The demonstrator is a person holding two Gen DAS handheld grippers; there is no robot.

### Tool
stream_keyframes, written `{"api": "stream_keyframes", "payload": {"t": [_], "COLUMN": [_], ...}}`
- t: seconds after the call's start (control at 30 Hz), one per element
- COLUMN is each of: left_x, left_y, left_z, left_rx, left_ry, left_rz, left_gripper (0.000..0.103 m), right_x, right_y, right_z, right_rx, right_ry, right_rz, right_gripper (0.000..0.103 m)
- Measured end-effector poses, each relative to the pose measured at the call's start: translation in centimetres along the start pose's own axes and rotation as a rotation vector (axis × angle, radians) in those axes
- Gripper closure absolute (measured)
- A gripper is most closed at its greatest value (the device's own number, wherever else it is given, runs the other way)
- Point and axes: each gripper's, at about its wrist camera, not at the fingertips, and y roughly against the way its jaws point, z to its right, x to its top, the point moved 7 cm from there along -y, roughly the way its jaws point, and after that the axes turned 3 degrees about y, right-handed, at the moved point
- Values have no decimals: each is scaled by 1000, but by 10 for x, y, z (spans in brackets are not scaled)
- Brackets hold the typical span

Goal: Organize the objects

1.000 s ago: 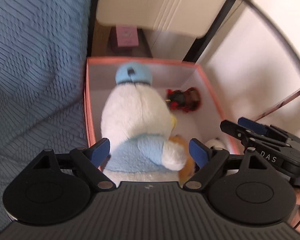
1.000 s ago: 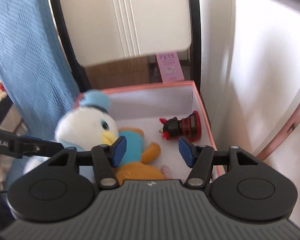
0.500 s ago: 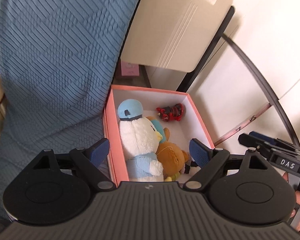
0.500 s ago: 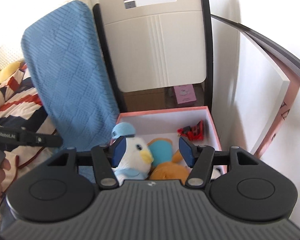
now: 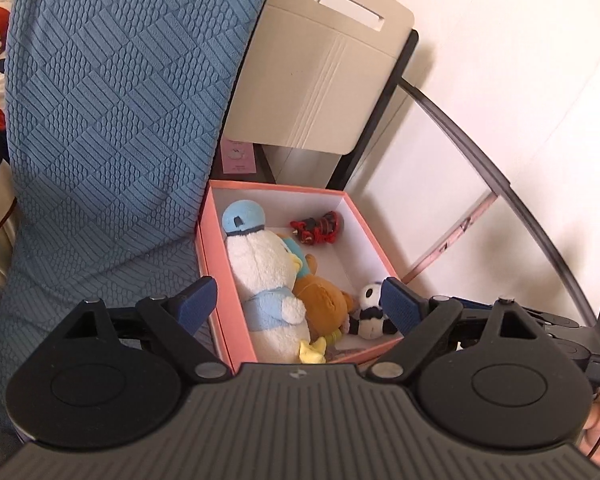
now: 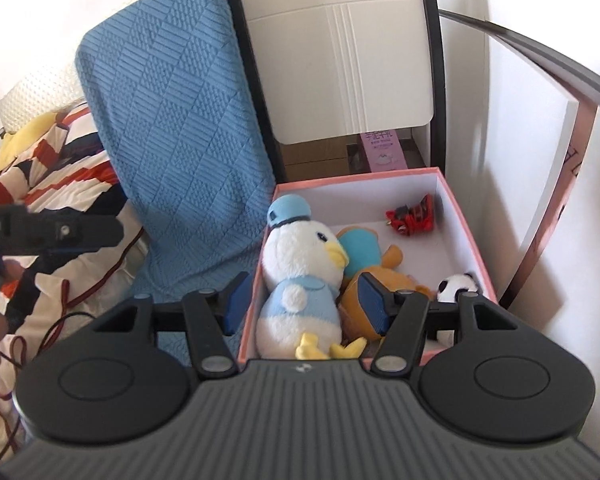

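A blue blanket (image 6: 172, 120) is draped left of the pink box (image 6: 466, 216). Inside, a duck (image 6: 300, 280), bear (image 5: 320, 292), panda (image 5: 370, 300) and red toy (image 6: 412, 216) are packed. Left gripper (image 5: 296, 300) and right gripper (image 6: 300, 304) are held above, fingers wide, empty.
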Motion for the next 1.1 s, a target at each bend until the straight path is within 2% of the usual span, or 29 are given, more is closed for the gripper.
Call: {"api": "stream_keyframes", "payload": {"t": [0.07,0.3,0.8,0.87,0.9,0.93,1.1], "left_x": [-6,-20,-35,-36,-36,-36,-37], "left_y": [2,-4,-27,-28,-27,-27,-28], "left_z": [1,-4,-5,-4,-5,-5,-4], "left_rx": [-4,2,27,27,27,28,29], "left_ry": [-3,11,14,16,16,16,12], "left_rz": [-2,22,-18,-20,-19,-19,-21], "left_gripper": [11,11,11,11,11,11,11], "right_x": [-7,-23,-35,-35,-34,-34,-35], "right_y": [0,-12,-23,-23,-22,-23,-25], "right_z": [0,5,14,15,16,18,22], "right_rx": [14,-21,-27,-22,-13,-9,-13], "right_ry": [-28,-39,-52,-57,-74,-84,-94], "right_rz": [-8,-11,-46,-46,-42,-40,-56], "right_gripper": [42,42,42,27,12,7,7]}}
